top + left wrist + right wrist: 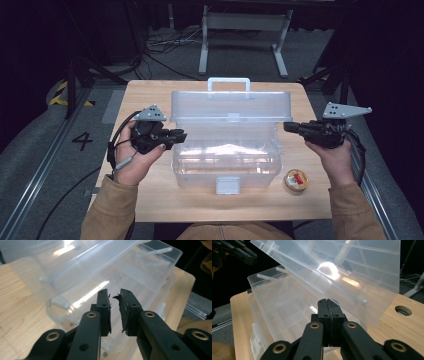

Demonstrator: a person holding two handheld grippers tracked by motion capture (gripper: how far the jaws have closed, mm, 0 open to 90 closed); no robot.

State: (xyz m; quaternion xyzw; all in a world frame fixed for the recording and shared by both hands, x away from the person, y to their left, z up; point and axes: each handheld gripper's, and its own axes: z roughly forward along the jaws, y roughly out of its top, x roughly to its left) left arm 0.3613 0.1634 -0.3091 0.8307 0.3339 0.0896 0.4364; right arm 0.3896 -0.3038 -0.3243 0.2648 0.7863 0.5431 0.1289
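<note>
**On the wooden table: a clear box flanked by both grippers**

At the middle of the wooden table (150, 200) stands a clear plastic storage box (225, 165), its lid (230, 105) swung up and leaning toward the far edge, with a white handle (229, 82) at the top and a grey latch (227, 185) at the front wall. The left gripper (181, 135) sits just beside the box's left end, its jaws a small way apart with nothing between them; the left gripper view shows the worn pads (108, 312) aimed at the box's end wall under the raised lid. The right gripper (288, 126) is just beside the right end, jaws pressed together and holding nothing, as the right gripper view shows (328, 315). A small round container (296, 180) with a red mark lies on the table near the box's front right corner, well clear of both tools.

The step in hand looks like handling the box from its two ends, perhaps bringing the lid down or steadying the base. To do it well, the person should judge the contact height on each side evenly, since thin plastic flexes and a one-sided push would twist the box or slide it on the smooth wood. The right jaws would need to part before they could take a rim. The lid's hinge line should be kept free, and the round container left untouched.
</note>
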